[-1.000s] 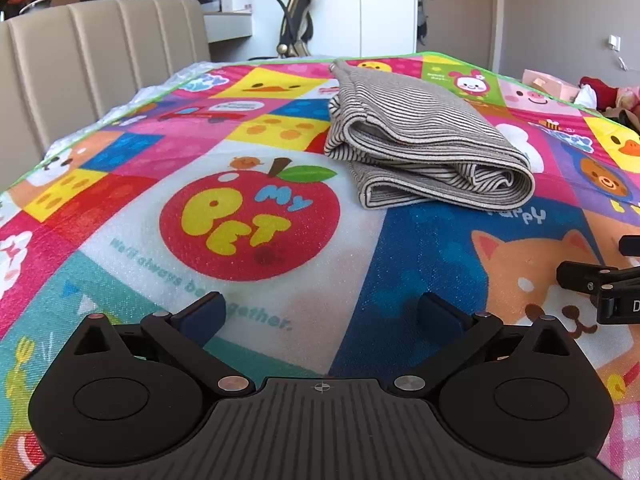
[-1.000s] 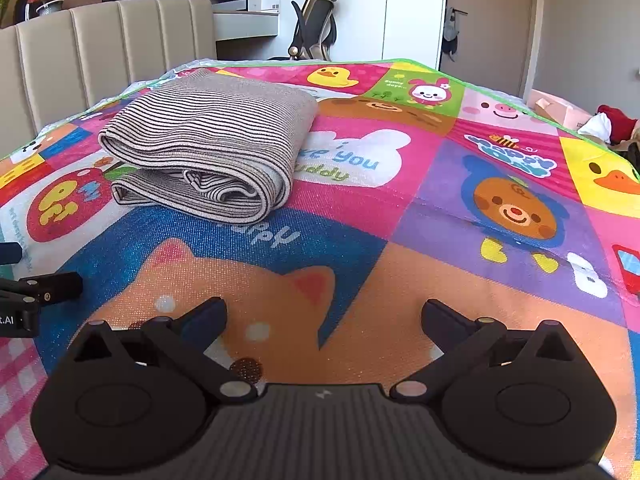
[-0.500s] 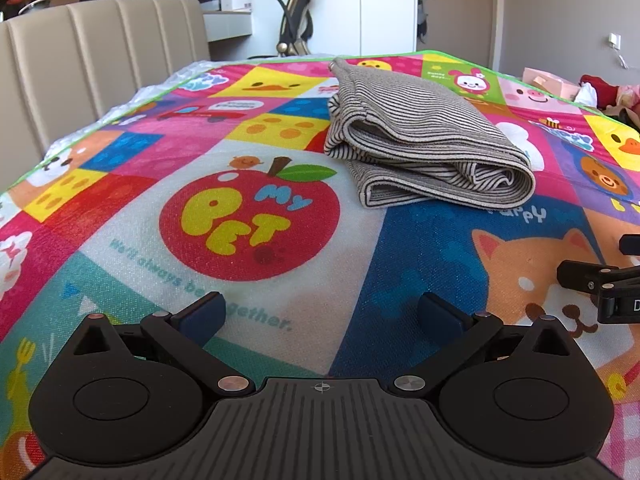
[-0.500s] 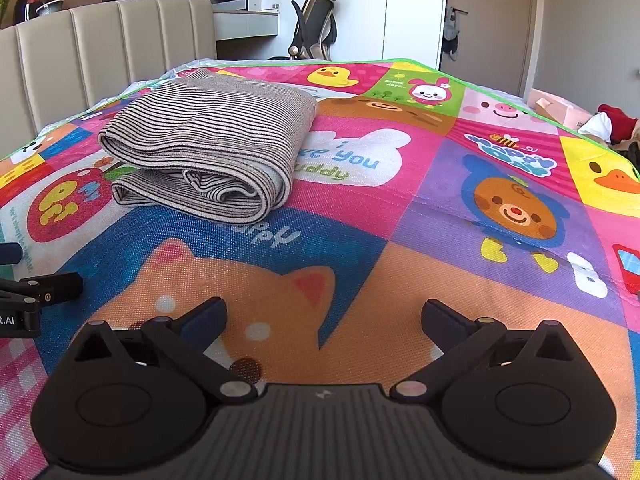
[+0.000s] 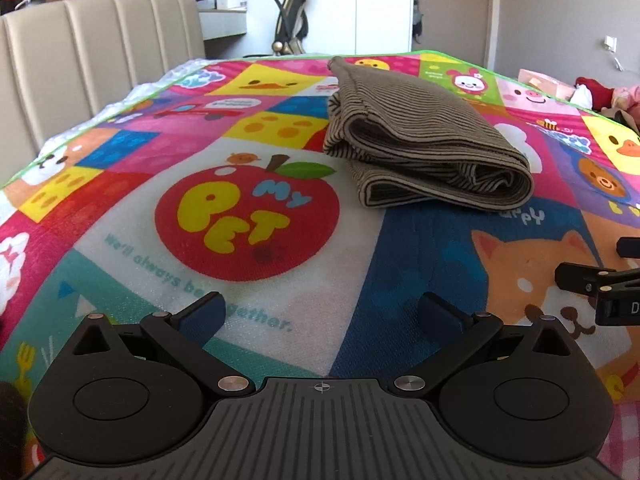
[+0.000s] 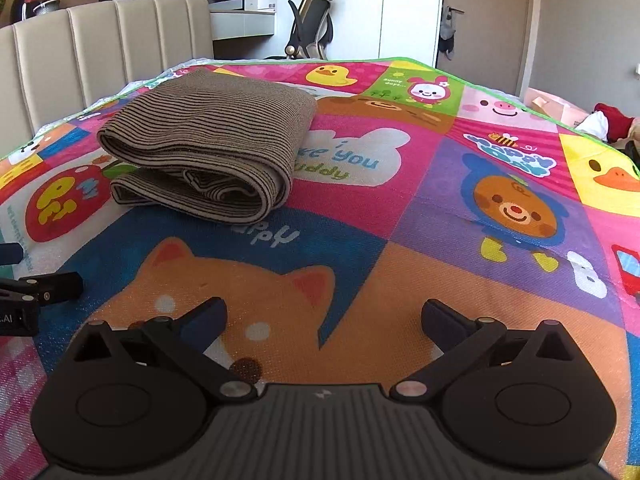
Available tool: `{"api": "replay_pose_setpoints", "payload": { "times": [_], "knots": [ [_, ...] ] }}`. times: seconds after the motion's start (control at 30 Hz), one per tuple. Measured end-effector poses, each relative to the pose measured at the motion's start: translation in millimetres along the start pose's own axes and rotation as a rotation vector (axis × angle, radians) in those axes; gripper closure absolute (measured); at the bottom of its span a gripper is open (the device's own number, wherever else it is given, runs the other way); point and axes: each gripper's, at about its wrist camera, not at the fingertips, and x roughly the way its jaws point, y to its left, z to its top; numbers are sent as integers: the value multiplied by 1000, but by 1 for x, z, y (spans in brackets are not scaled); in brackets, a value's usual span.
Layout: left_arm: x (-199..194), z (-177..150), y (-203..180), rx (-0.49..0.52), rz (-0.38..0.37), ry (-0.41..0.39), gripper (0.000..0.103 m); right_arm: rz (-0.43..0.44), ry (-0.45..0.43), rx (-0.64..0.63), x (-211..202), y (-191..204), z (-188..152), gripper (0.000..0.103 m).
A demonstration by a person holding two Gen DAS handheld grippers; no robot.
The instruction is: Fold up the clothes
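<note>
A striped brown and beige garment (image 5: 420, 140) lies folded in a thick stack on the colourful cartoon mat (image 5: 248, 216); the right wrist view shows the same garment (image 6: 208, 152) at upper left. My left gripper (image 5: 322, 314) hovers low over the mat, well short of the garment, jaws wide apart and nothing between them. My right gripper (image 6: 324, 318) is also open and empty above the orange cat picture on the mat (image 6: 460, 184). Each gripper's fingers show at the edge of the other's view: the right one (image 5: 596, 284), the left one (image 6: 44, 286).
A padded beige headboard (image 5: 88, 64) runs along the left. Behind the bed stand a desk and an office chair (image 6: 312, 28), white wardrobe doors and a door. Loose clothes and a pink box (image 5: 548, 84) lie off the mat's far right edge.
</note>
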Motion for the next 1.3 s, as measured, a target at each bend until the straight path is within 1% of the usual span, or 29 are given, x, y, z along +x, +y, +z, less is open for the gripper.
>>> {"api": "replay_pose_setpoints", "payload": {
  "times": [0.5,1.3],
  "knots": [
    [0,0,-4,7,12,3,0,7,-3,-3,1,-3,0,0],
    [-2,0,-3,-3,7,2,0,16,-10,-4,0,-6,-1,0]
  ]
}}
